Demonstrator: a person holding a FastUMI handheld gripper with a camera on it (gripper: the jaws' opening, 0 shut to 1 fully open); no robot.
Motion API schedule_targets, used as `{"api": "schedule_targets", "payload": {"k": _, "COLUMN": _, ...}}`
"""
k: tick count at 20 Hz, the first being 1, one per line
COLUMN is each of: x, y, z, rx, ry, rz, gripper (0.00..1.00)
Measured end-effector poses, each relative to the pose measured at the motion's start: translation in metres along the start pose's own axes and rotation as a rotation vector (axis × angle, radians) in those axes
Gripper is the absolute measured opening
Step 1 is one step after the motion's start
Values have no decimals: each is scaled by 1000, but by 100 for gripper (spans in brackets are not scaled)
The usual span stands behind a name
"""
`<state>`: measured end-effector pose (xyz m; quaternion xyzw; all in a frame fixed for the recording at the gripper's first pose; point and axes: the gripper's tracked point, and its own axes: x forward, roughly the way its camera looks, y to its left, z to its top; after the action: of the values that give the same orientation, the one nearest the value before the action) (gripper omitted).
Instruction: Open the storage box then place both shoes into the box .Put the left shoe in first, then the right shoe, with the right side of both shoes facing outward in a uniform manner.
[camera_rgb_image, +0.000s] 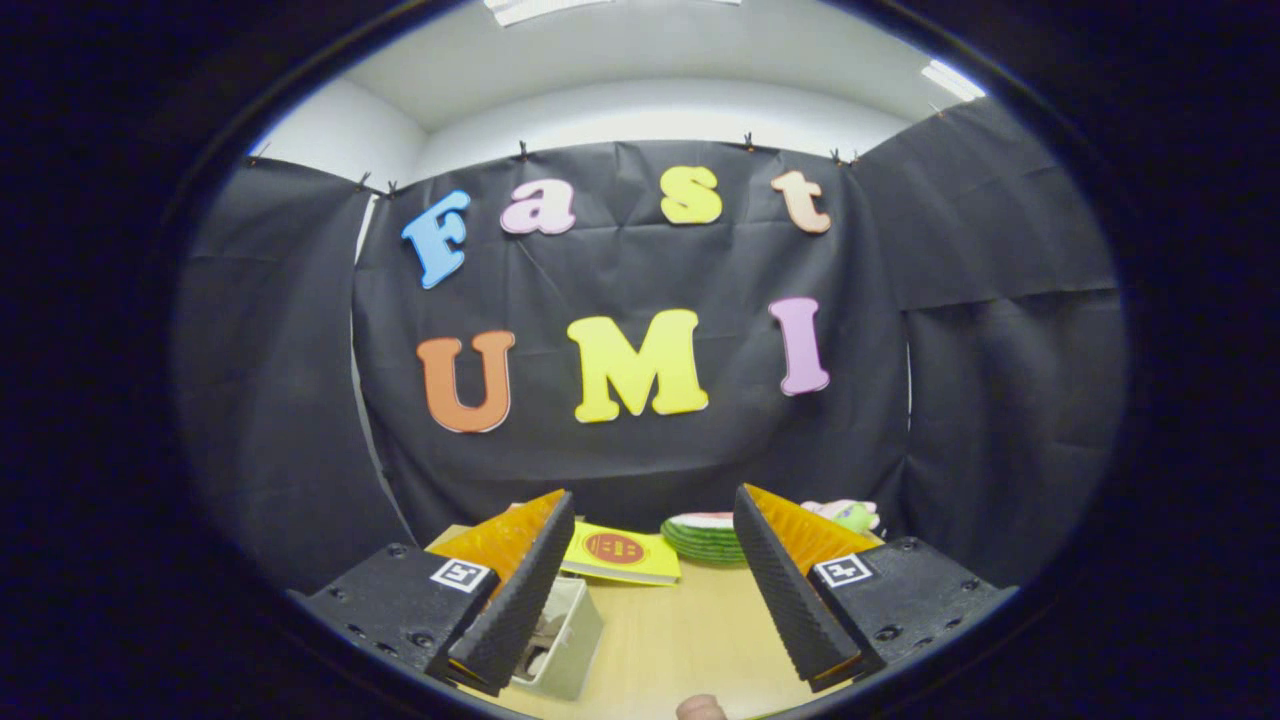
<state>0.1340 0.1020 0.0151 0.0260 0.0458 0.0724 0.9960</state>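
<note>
My gripper (652, 510) is held up above the wooden table (680, 630), its two fingers spread wide apart with nothing between them. Just behind the left finger (520, 590) sits a pale box (568, 640), partly hidden by that finger; something brownish shows inside it, too hidden to name.
At the table's far edge lie a yellow booklet (620, 553), a stack of green plates (705, 538) and a small pink and green toy (848, 514) behind the right finger. A small rounded pinkish thing (700, 708) pokes in near me. The black cloth wall stands close behind the table.
</note>
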Motion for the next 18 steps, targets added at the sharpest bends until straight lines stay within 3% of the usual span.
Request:
{"api": "schedule_targets", "payload": {"k": 9, "x": -49, "y": -5, "z": -1, "rx": -53, "ry": -24, "rz": -16, "gripper": 100}}
{"api": "schedule_targets", "payload": {"k": 18, "x": -111, "y": -53, "z": 15, "rx": 45, "ry": -159, "rz": -59, "gripper": 100}}
